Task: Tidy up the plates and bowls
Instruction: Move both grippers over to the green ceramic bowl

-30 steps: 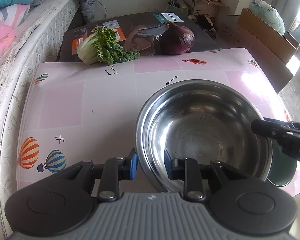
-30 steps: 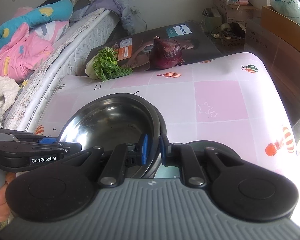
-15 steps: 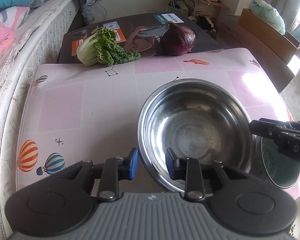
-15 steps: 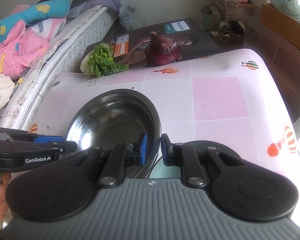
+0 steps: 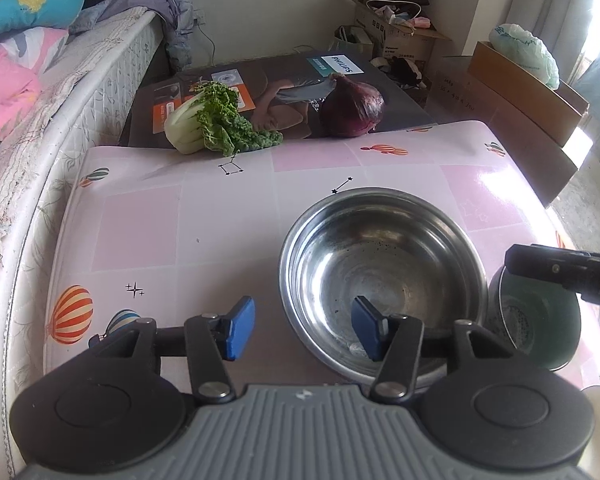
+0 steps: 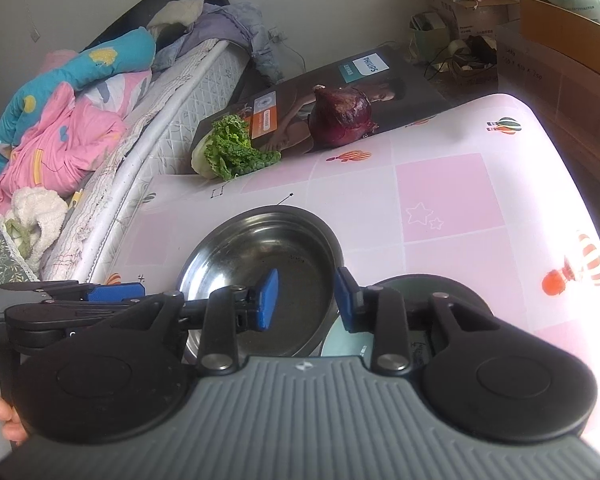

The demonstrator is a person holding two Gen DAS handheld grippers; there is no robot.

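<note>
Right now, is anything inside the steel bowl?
No, the left wrist view shows the steel bowl with a bare shiny bottom, only reflections and small specks in it.

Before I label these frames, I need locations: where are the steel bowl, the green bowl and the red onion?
steel bowl [image 5: 384, 276]: left wrist view, inner bottom.
green bowl [image 5: 540, 320]: left wrist view, inside wall.
red onion [image 6: 342, 118]: right wrist view, middle of its skin.

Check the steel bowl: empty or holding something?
Empty. The steel bowl sits upright on the table, its bare, shiny bottom fully visible in both wrist views.
</note>
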